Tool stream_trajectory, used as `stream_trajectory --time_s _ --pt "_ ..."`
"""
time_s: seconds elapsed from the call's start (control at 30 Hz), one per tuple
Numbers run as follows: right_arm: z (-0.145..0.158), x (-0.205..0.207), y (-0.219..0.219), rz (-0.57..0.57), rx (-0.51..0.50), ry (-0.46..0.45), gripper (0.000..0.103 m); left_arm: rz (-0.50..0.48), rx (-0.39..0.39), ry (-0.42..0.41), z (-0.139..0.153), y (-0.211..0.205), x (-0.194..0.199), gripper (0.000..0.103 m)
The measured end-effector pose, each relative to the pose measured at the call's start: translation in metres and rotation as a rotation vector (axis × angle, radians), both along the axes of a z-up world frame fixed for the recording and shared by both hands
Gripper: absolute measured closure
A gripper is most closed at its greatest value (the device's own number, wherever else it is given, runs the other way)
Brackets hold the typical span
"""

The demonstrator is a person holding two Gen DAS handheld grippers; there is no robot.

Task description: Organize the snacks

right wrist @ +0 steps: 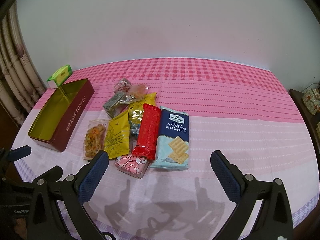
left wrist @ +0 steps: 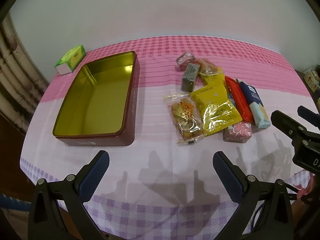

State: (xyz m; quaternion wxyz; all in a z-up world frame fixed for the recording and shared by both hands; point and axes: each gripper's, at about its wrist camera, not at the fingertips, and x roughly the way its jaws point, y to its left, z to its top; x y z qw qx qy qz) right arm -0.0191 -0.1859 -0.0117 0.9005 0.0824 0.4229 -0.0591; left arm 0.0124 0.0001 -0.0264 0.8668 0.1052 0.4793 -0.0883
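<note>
An open maroon tin [left wrist: 128, 108] [right wrist: 74, 116] with a gold inside lies empty on the left of the table. To its right sits a loose pile of snacks: a clear bag of crisps [left wrist: 186, 120] [right wrist: 94, 138], a yellow packet [left wrist: 216, 108] [right wrist: 118, 138], a red wafer bar [left wrist: 239, 100] [right wrist: 149, 132], a blue soda cracker pack [left wrist: 256, 106] [right wrist: 175, 138], a pink wrapped block [left wrist: 238, 133] [right wrist: 133, 165] and several small sweets behind. My left gripper [left wrist: 161, 158] hovers open near the front edge. My right gripper [right wrist: 160, 158] [left wrist: 294, 118] is open just in front of the pile.
A green tissue pack [left wrist: 71, 62] [right wrist: 60, 77] lies behind the tin at the back left. The pink and lilac checked tablecloth [left wrist: 200, 46] covers the table, which meets a white wall. Curtains [right wrist: 12, 76] hang at the left; a floral jar [right wrist: 311, 100] stands at the right.
</note>
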Motion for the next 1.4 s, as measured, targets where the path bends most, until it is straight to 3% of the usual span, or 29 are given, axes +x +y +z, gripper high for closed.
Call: stream_trajectory --time_s 1.4 --pt "-0.013 0.011 -0.012 -0.050 0.004 0.033 0.002 0.009 -0.013 0.020 -0.011 0.002 0.014 0.000"
